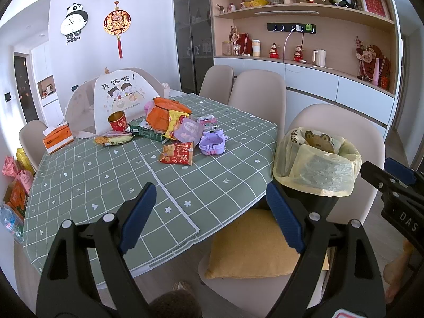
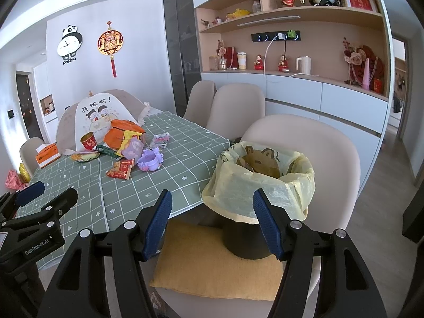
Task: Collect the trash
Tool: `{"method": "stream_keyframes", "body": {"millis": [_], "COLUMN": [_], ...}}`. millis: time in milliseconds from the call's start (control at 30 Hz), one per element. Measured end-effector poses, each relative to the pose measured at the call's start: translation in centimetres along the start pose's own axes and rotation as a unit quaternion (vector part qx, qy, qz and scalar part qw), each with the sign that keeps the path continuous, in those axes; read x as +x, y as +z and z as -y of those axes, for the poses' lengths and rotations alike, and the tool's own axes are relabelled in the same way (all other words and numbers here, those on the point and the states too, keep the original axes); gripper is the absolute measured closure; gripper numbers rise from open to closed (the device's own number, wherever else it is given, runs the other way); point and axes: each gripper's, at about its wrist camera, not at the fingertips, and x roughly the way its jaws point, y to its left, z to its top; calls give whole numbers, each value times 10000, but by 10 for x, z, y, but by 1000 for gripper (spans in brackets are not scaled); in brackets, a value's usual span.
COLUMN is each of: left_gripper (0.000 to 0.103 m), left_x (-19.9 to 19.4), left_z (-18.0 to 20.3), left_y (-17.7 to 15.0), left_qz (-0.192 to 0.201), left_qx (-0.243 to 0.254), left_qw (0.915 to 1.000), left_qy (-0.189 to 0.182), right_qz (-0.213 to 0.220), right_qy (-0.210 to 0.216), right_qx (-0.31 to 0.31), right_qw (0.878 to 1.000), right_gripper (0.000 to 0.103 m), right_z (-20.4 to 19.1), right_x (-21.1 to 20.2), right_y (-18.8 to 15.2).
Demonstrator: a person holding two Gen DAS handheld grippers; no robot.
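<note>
A pile of snack wrappers lies on the green checked table (image 1: 132, 180): a red packet (image 1: 177, 153) (image 2: 120, 169), a purple pouch (image 1: 188, 131), a yellow packet (image 1: 173, 123), a noodle packet (image 1: 112, 139) and a red paper cup (image 1: 118, 120). A black bin lined with a yellow bag (image 1: 316, 164) (image 2: 261, 182) stands on a yellow cushion (image 2: 217, 262) on a chair. My left gripper (image 1: 212, 212) is open and empty above the table's near edge. My right gripper (image 2: 210, 221) is open and empty in front of the bin.
A purple plastic tray (image 1: 212, 144), an orange bag (image 1: 164, 111), an orange tissue box (image 1: 57, 139) and a mesh food cover (image 1: 119, 98) sit on the table. Beige chairs (image 1: 257, 92) line its right side. Shelves and cabinets stand behind. More packets lie at the left (image 1: 16, 182).
</note>
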Motion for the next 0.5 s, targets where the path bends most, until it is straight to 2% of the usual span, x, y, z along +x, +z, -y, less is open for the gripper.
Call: {"method": "stream_keyframes", "body": {"millis": [500], "left_gripper": [22], "left_x": [0], "left_z": [1], "left_y": [-2], "left_qz": [5], "left_qx": [-9], "left_qw": [10000], "left_qy": [-17], "right_qz": [-14], "right_qy": [-10], "right_qx": [32], "right_qw": [10000], "right_gripper": [43], "right_z": [3], "right_x": [4], "right_y": [-3]}}
